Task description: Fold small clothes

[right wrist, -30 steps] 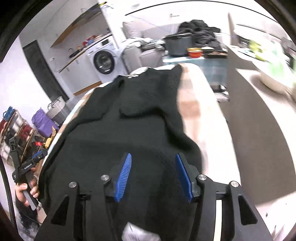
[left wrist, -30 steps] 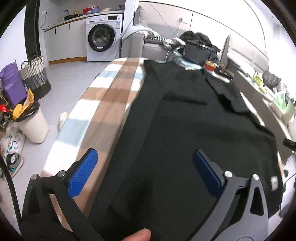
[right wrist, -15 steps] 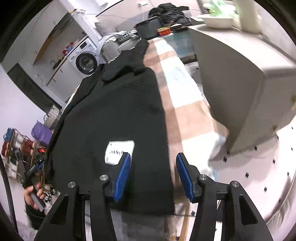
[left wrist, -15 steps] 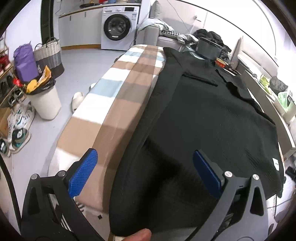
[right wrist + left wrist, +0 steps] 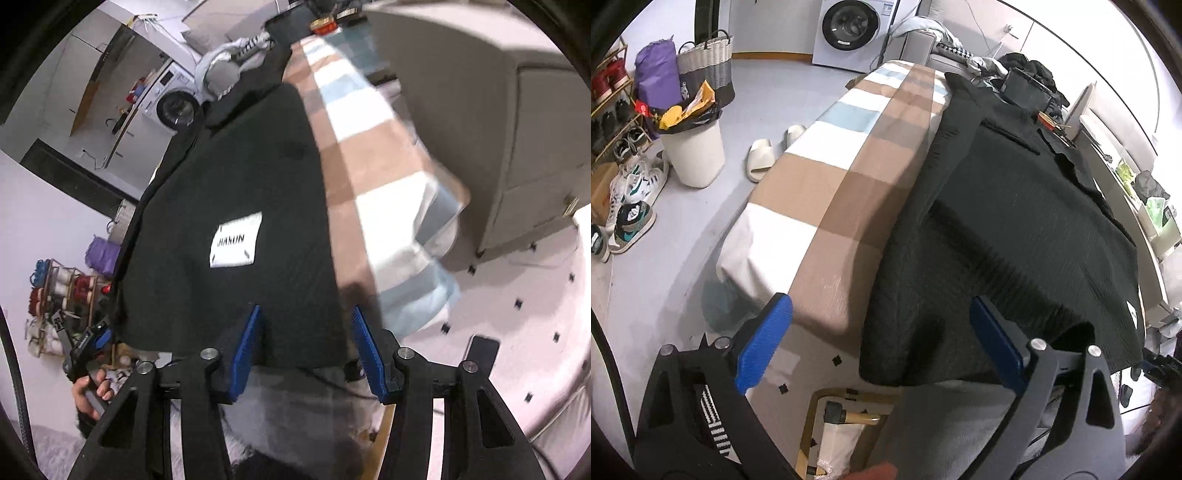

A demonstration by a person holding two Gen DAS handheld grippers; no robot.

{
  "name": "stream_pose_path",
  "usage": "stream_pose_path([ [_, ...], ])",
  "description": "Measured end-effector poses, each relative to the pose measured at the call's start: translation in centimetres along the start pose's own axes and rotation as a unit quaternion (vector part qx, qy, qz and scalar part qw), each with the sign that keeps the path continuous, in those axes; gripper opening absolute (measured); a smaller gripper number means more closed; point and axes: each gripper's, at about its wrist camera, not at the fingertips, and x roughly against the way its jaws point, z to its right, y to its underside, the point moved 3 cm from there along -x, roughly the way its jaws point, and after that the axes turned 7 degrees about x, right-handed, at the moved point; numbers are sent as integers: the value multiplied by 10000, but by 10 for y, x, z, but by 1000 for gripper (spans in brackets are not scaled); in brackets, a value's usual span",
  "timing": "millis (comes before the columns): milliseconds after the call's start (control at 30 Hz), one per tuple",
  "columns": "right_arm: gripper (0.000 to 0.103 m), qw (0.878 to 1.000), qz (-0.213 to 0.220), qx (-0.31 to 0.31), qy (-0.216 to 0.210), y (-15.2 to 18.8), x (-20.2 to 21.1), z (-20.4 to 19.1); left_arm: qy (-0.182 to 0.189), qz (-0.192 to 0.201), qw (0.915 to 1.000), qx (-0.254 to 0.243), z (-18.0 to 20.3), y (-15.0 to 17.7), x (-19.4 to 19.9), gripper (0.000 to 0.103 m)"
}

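Note:
A black knit sweater point(image 5: 1015, 221) lies spread along a checked table cover point(image 5: 849, 177), its hem hanging over the near end. It carries a white label point(image 5: 236, 240). My left gripper point(image 5: 882, 343) is open, its blue pads either side of the hem's left corner, not touching the cloth. My right gripper point(image 5: 306, 350) is open, with the hem's right corner point(image 5: 303, 332) between its blue pads. The left gripper also shows in the right wrist view point(image 5: 86, 345), held in a hand.
A white bin point(image 5: 694, 155), slippers point(image 5: 761, 158) and shoes point(image 5: 631, 218) sit on the floor left of the table. A grey cabinet point(image 5: 517, 129) stands right of the table. A wooden stool point(image 5: 842, 424) is below the near end. A washing machine point(image 5: 849, 29) is at the back.
Both grippers have pulled back from over the sweater to its near hem, past the table's end. Both stay open.

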Motion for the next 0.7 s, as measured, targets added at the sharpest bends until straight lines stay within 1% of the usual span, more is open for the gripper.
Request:
stream_pose_path([
  [67,36,9999,-76,102,41,4,-3,-3,4,-24,10000,-18,-1,1,1,92],
  [133,26,9996,-146,220,102,5,-4,-8,-18,-35,10000,-7,-2,1,3,88],
  [200,20,9992,-172,329,136,7,-1,-13,12,-86,10000,-4,-3,0,5,81],
  [267,20,9986,-231,449,176,8,1,-17,109,-165,9998,-11,-4,0,6,77],
  [300,20,9986,-174,488,136,7,3,-20,205,-207,9996,-4,-3,0,7,76],
  [367,20,9987,-50,511,-27,6,12,-24,321,-285,9991,-1,-2,2,8,75],
  [400,20,9985,78,516,-176,4,16,-26,364,-337,9988,-40,0,2,7,75],
  [467,21,9976,260,463,-439,1,22,-28,256,-352,9989,-176,4,3,6,75],
  [533,24,9970,324,414,-564,-1,22,-27,234,-395,9987,-208,5,3,6,75],
  [600,25,9974,242,341,-593,-1,19,-25,355,-483,9981,-140,5,4,6,70],
  [667,25,9972,233,296,-641,-2,15,-23,360,-494,9980,-149,6,3,6,68],
  [700,25,9970,227,259,-692,-2,13,-22,354,-488,9980,-179,7,3,6,63],
])
